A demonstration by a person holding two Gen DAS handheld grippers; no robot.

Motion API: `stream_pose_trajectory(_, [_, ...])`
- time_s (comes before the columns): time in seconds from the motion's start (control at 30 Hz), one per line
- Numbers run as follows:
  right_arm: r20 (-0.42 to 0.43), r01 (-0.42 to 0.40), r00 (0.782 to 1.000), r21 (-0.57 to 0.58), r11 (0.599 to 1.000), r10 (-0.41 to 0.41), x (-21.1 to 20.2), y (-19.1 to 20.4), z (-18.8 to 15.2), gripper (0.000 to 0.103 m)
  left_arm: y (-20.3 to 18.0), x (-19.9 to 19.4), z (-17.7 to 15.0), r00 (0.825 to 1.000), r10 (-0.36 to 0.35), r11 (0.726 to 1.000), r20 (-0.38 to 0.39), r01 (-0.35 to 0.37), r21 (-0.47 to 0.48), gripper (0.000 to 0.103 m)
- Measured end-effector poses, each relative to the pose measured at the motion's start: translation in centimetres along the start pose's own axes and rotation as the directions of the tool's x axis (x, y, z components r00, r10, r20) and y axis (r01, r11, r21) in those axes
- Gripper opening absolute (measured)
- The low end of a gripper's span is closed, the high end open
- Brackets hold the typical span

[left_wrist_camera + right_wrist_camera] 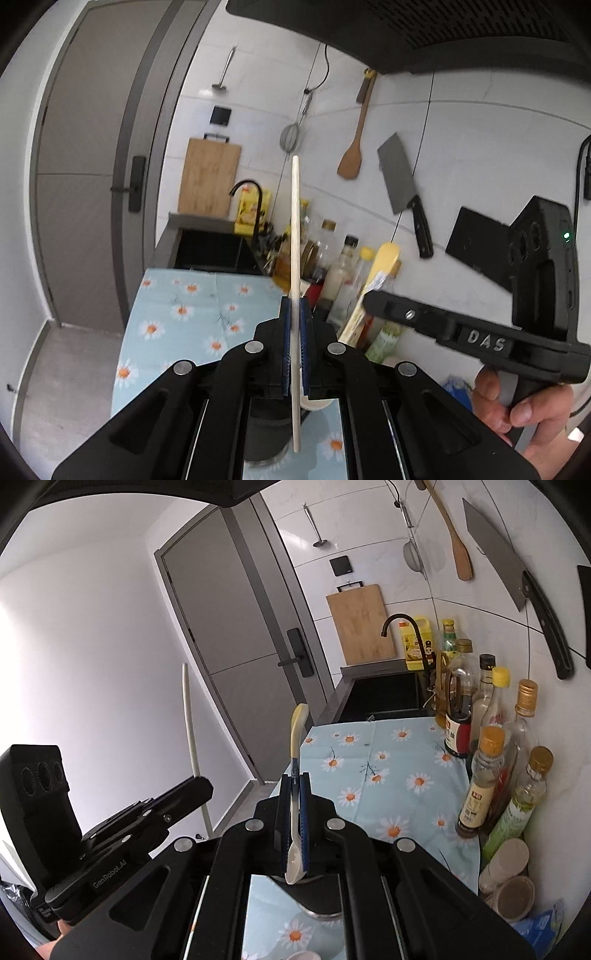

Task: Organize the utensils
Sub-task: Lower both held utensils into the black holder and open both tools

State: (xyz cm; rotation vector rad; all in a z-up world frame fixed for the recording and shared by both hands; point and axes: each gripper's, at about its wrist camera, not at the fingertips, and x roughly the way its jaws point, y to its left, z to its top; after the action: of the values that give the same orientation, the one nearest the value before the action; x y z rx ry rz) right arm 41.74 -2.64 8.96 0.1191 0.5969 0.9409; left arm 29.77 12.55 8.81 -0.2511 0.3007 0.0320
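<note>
Now, seen from the left wrist, the left hand-held gripper is clamped on a pale chopstick near its lower third, the stick standing almost upright over the flowered worktop, with a dark cup below the jaws near the worktop's near edge. To its right, the right hand-held gripper carries a spoon in front of the bottles along the back edge. From the right wrist, the right gripper is pinched on the spoon's handle, bowl end hanging down just over the cup's mouth, handle tip pointing up. Both utensils look lifted clear of the cup, so the step seems to be carrying them off to be sorted. To do it well, keep both grips firm, since each piece is held by a thin shaft and could pivot; keep the chopstick's long top away from the hood and the wall-hung cleaver; move the hands apart so the utensils do not cross.
</note>
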Motion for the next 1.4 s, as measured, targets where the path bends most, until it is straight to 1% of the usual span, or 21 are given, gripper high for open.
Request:
stream_pose_trajectory(0.07, [0.013,0.003,1.000,0.010,1.000,-0.003,0.4,-0.3,0.3,0.006,0.1,0.6,0.1,0.999,0.005,1.000,0.033,-0.006,0.009,0.004])
stream_pose_trajectory(0.13, [0.010,-0.001,1.000,0.015,1.000,0.001,1.2,-0.5,0.6,0.006,0.4,1.5,0.2,0.999,-0.001,1.000,0.035,0.000,0.022,0.004])
stream_pose_trajectory(0.2, [0.008,-0.004,1.000,0.025,1.000,0.004,1.9,-0.8,0.8,0.006,0.8,2.5,0.1,0.999,0.009,1.000,0.038,-0.010,0.011,0.004])
stream_pose_trajectory(0.4, [-0.040,0.002,0.999,0.045,0.999,0.000,4.3,-1.7,0.2,0.006,1.9,4.3,-1.0,0.998,0.008,1.000,0.059,-0.008,0.000,0.004])
stream_pose_trajectory(0.47, [-0.072,-0.010,0.997,0.067,0.998,0.015,5.4,-2.1,-0.4,0.006,2.2,5.0,-1.5,0.999,0.014,1.000,0.041,-0.014,0.002,0.004])
stream_pose_trajectory(0.63, [-0.133,0.005,0.991,0.092,0.996,0.008,7.4,-2.9,-1.6,0.006,3.4,6.2,-2.6,1.000,0.027,0.999,0.007,-0.027,-0.031,0.004])
stream_pose_trajectory(0.73, [-0.150,0.005,0.989,0.105,0.994,0.011,7.7,-3.1,-1.8,0.008,3.8,6.2,-2.9,0.999,0.040,0.997,-0.012,-0.040,-0.061,0.004])
stream_pose_trajectory(0.77, [-0.151,0.001,0.988,0.111,0.994,0.016,7.7,-3.2,-1.8,0.012,3.8,6.2,-3.0,0.999,0.041,0.997,-0.018,-0.042,-0.064,0.005])
stream_pose_trajectory(0.83, [-0.142,0.001,0.990,0.123,0.992,0.017,7.4,-3.4,-1.7,0.017,3.8,6.2,-3.2,0.998,0.049,0.997,-0.026,-0.051,-0.059,0.005])
stream_pose_trajectory(0.93, [-0.096,0.018,0.995,0.125,0.992,-0.006,6.4,-3.4,-1.6,0.017,3.6,6.2,-3.5,0.996,0.071,0.996,-0.058,-0.074,-0.046,0.005])
stream_pose_trajectory(1.0, [-0.085,0.019,0.996,0.131,0.991,-0.007,5.9,-3.4,-1.6,0.017,3.5,6.0,-3.6,0.996,0.063,0.997,-0.063,-0.066,-0.046,0.005])
stream_pose_trajectory(1.07, [-0.075,0.011,0.997,0.148,0.989,0.000,5.4,-3.6,-1.7,0.017,3.4,5.7,-3.7,0.995,0.069,0.996,-0.067,-0.072,-0.043,0.005])
stream_pose_trajectory(1.13, [-0.074,0.010,0.997,0.141,0.990,0.000,4.9,-3.3,-1.7,0.017,3.5,5.4,-3.7,0.994,0.078,0.995,-0.072,-0.082,-0.051,0.005])
stream_pose_trajectory(1.17, [-0.072,0.011,0.997,0.137,0.990,-0.001,4.6,-3.2,-1.7,0.017,3.5,5.1,-3.7,0.994,0.080,0.995,-0.074,-0.085,-0.054,0.008])
stream_pose_trajectory(1.2, [-0.069,0.007,0.998,0.135,0.991,0.003,4.3,-3.1,-1.8,0.017,3.6,4.7,-3.6,0.994,0.081,0.995,-0.075,-0.085,-0.059,0.015])
stream_pose_trajectory(1.23, [-0.064,0.006,0.998,0.133,0.991,0.003,3.8,-3.0,-1.9,0.018,3.5,4.4,-3.6,0.994,0.082,0.994,-0.074,-0.087,-0.061,0.017])
stream_pose_trajectory(1.3, [-0.060,0.002,0.998,0.138,0.990,0.006,3.0,-2.9,-2.1,0.021,3.3,3.5,-3.5,0.993,0.098,0.994,-0.065,-0.101,-0.050,0.018])
stream_pose_trajectory(1.33, [-0.061,-0.002,0.998,0.139,0.990,0.011,2.5,-2.8,-2.4,0.022,3.1,2.8,-3.6,0.993,0.108,0.993,-0.057,-0.110,-0.039,0.018])
stream_pose_trajectory(1.4, [-0.066,-0.004,0.998,0.124,0.992,0.012,1.8,-2.4,-2.8,0.022,2.7,1.8,-3.5,0.991,0.112,0.993,-0.070,-0.113,-0.023,0.018])
